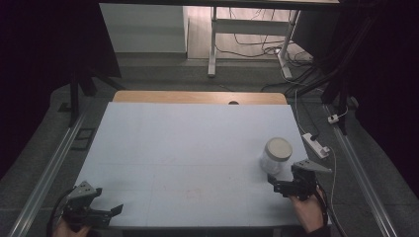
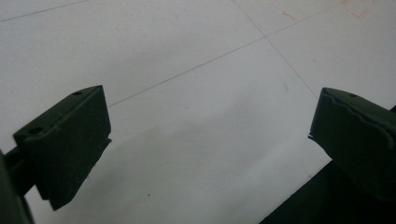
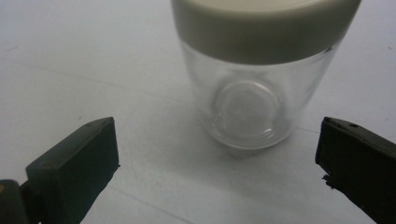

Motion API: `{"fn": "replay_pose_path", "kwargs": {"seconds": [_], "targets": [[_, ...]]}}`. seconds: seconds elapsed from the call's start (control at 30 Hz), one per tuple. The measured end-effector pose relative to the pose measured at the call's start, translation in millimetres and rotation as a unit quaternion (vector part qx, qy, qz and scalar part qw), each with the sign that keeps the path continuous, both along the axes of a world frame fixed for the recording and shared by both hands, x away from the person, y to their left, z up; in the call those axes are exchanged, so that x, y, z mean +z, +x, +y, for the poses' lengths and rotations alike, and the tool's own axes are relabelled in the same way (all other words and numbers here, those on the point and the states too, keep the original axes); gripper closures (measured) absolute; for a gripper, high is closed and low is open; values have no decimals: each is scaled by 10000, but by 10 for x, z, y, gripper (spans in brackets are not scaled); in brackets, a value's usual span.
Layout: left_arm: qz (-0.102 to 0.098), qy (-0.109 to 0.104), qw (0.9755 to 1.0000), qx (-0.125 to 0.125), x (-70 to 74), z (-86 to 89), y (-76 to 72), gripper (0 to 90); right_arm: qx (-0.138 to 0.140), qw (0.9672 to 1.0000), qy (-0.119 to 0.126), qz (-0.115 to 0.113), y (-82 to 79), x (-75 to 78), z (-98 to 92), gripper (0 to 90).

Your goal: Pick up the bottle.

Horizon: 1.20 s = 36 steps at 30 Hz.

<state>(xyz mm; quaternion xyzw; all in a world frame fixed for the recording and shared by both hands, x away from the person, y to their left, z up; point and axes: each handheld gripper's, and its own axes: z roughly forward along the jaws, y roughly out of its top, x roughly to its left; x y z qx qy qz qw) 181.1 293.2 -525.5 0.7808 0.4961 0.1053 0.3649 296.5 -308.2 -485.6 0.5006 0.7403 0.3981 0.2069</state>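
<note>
Clear lidded jar (image 3: pixel 254 88) stands upright just ahead of the spread right tongs (image 3: pixel 217 163).

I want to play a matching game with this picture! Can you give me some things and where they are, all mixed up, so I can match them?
Things:
1. jar
2. lid
3. left gripper
4. right gripper

Places or states:
A. on top of the jar, cream-coloured
B. near corner of the table on the left, jaws apart over bare table
C. clear, standing upright on the table
D. just in front of the jar, jaws apart, not touching it

Pairs: 1-C, 2-A, 3-B, 4-D
</note>
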Motion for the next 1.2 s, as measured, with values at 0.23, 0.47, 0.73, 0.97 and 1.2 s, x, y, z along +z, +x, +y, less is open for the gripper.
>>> {"fn": "replay_pose_path", "kwargs": {"seconds": [0.23, 0.47, 0.73, 0.97, 1.2], "targets": [[8, -18, 10000, -12, -2, 2, 2, 0, -48, 10000, -30, 76, 112, -16, 0, 0], [20, -7, 10000, -21, -3, 0, 4, 0, 33, 9998, -207, -18, 233, -30, 12, 0], [32, -36, 10000, -23, -4, 5, 7, 0, 80, 9994, -324, -54, 369, -46, 50, 0], [39, -31, 10000, -41, -5, 3, 9, 0, 87, 9994, -310, -89, 458, -57, 57, 0], [40, -30, 10000, -55, -6, 2, 10, 0, 110, 9992, -357, -120, 554, -87, 87, 0]]}}
